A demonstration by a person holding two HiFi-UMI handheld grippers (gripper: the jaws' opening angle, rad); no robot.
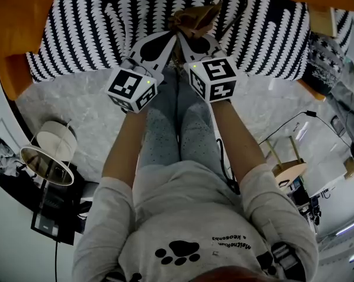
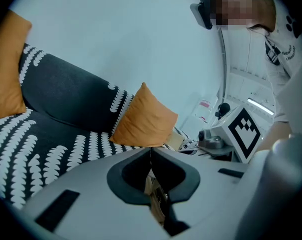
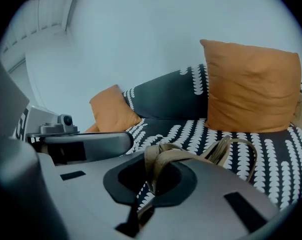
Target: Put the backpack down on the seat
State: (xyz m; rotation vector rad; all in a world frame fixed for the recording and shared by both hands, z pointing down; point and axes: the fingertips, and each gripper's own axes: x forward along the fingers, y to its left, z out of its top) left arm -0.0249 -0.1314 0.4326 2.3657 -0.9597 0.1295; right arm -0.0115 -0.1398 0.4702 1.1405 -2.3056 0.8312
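Note:
Only tan webbing of the backpack (image 1: 194, 17) shows, bunched just above the black-and-white patterned sofa seat (image 1: 94, 28). Its body is hidden behind the grippers. My left gripper (image 1: 172, 37) is shut on a tan strap (image 2: 156, 199) that runs down between its jaws. Beside it, almost touching, my right gripper (image 1: 182, 40) is shut on a folded strap loop (image 3: 163, 159), which arches up over the jaws. Both grippers hang in front of the seat edge, side by side.
Orange cushions (image 3: 251, 86) (image 2: 143, 116) lean on the sofa back. A floor lamp (image 1: 47, 154) stands at the left on the marble floor (image 1: 77, 122). At the right are a small round wooden table (image 1: 288, 169) and a cable.

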